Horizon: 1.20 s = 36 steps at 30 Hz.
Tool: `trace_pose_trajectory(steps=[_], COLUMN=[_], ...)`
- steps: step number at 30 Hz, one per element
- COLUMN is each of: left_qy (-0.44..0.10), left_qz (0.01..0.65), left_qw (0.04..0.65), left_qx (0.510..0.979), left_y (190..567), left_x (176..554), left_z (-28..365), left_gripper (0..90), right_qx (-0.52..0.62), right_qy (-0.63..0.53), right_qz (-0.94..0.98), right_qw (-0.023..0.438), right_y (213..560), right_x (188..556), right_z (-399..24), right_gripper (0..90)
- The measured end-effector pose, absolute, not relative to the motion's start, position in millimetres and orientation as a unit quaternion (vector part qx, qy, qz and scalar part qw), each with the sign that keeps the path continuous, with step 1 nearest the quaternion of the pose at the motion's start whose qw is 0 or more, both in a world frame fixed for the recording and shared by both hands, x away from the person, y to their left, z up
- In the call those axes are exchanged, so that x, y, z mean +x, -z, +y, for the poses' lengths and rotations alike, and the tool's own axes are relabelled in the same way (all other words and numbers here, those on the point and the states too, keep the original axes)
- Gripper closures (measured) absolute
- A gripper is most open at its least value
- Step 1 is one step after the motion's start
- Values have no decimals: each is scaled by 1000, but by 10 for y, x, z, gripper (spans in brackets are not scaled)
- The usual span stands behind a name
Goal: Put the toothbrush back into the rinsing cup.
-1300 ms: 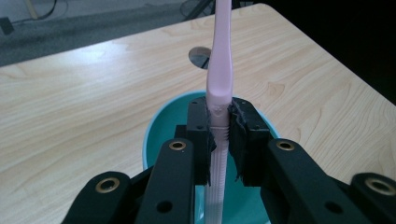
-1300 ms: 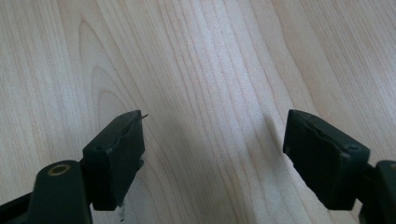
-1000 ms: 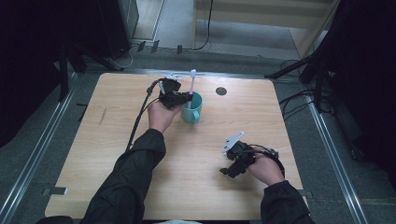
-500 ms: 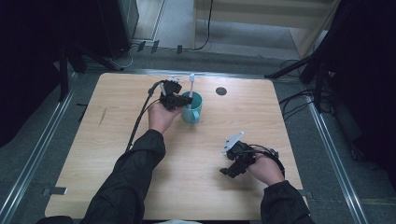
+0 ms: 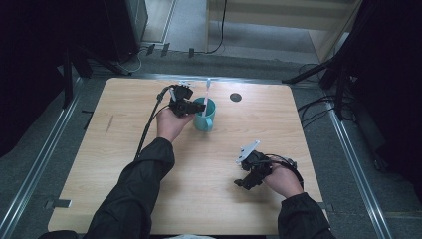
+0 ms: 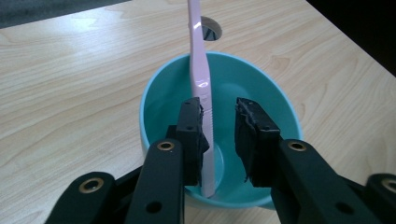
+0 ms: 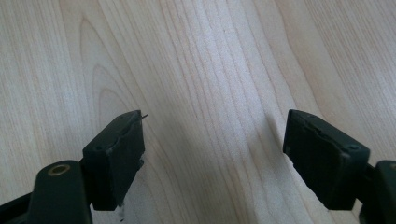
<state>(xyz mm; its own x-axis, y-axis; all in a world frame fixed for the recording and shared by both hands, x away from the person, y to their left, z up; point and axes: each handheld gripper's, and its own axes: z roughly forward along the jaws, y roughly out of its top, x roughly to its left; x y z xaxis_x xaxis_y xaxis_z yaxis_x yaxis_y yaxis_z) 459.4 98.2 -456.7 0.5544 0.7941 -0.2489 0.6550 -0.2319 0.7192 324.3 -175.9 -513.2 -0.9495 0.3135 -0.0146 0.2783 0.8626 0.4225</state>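
A teal cup (image 5: 205,119) stands on the wooden table (image 5: 124,149), back of centre. A pale pink toothbrush (image 5: 207,94) stands in it, leaning toward the far rim. My left gripper (image 5: 197,106) reaches over the cup's near rim from the left. In the left gripper view the toothbrush (image 6: 200,70) rises between the jaws of my left gripper (image 6: 218,109) inside the cup (image 6: 154,93); it lies against the left pad with a gap to the right one. These jaws have just been opening. My right gripper (image 5: 243,182) rests open at the front right; in its own view my right gripper (image 7: 215,126) holds nothing.
A dark round hole (image 5: 236,97) sits in the tabletop right of the cup. A black cable (image 5: 149,124) trails from the left gripper along the forearm. Metal rails (image 5: 348,149) run beside the table, with dark stands and cables on the floor around.
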Motion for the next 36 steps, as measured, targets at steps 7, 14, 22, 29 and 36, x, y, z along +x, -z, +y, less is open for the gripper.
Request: trace_pose_trajectory(steps=[7,14,22,29,36], left_qy=[-85,-76,-57,-29,-29], left_qz=[450,435,424,422,418], left_qw=[396,381,370,373,360], left_qx=[796,813,824,826,834], left_y=[4385,4207,4125,4139,4162], left_x=[4506,4379,4181,4011,3869], left_z=[1045,1156,1267,1355,1430], left_gripper=[622,537,436,415,398], right_qx=[153,155,154,153,152], right_qy=[-209,-207,-206,-202,-202], right_qz=[965,965,965,967,967], right_qw=[40,40,40,39,41], right_y=[5135,5140,5144,5151,5155], right_x=[3241,3242,3239,3237,3240], right_z=[-1757,-1757,-1753,-1750,-1744], right_gripper=[204,204,205,204,204])
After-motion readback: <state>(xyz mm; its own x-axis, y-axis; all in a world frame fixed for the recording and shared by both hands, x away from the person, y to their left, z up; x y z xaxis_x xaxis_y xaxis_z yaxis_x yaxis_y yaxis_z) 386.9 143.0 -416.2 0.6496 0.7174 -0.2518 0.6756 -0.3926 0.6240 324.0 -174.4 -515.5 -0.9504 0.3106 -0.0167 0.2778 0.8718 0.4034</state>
